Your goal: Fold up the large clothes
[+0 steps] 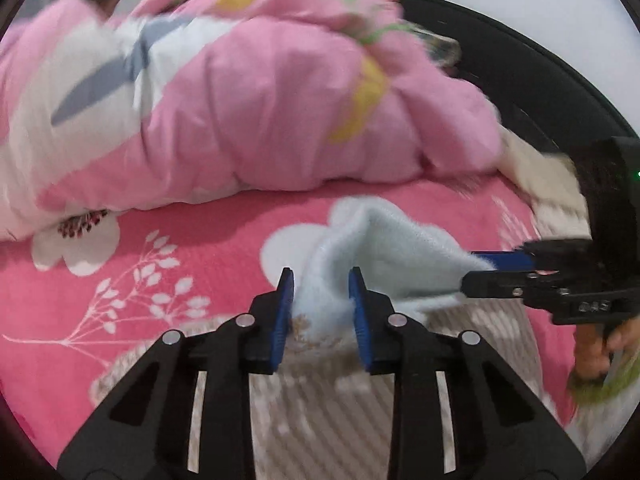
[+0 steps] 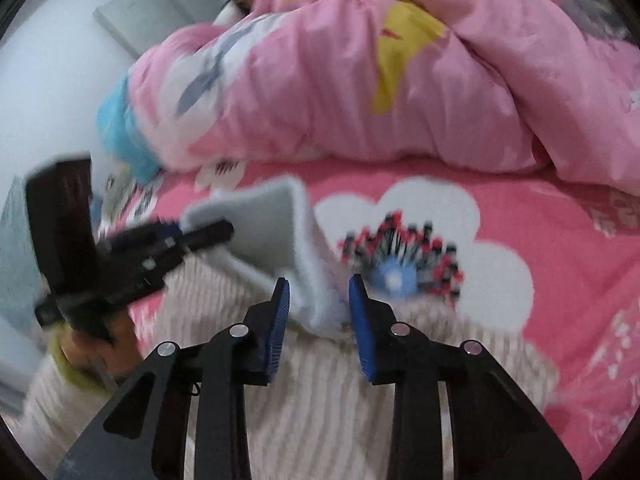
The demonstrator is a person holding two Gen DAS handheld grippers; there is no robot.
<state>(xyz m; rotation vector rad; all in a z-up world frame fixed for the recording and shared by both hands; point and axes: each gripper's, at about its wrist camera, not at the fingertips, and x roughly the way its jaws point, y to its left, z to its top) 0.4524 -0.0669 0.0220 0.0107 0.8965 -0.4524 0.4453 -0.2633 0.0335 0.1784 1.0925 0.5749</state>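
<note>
Both grippers clamped on pale blue garment

Left gripper and right gripper each pinch the fuzzy blue garment above the pink bed; quilt beyond.

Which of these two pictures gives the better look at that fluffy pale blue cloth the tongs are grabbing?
The left wrist view: the pale blue cloth is sharper there, bunched between the left tongs, with the right tongs pinching its far corner. The right wrist view shows the same cloth, but blurred.
</note>
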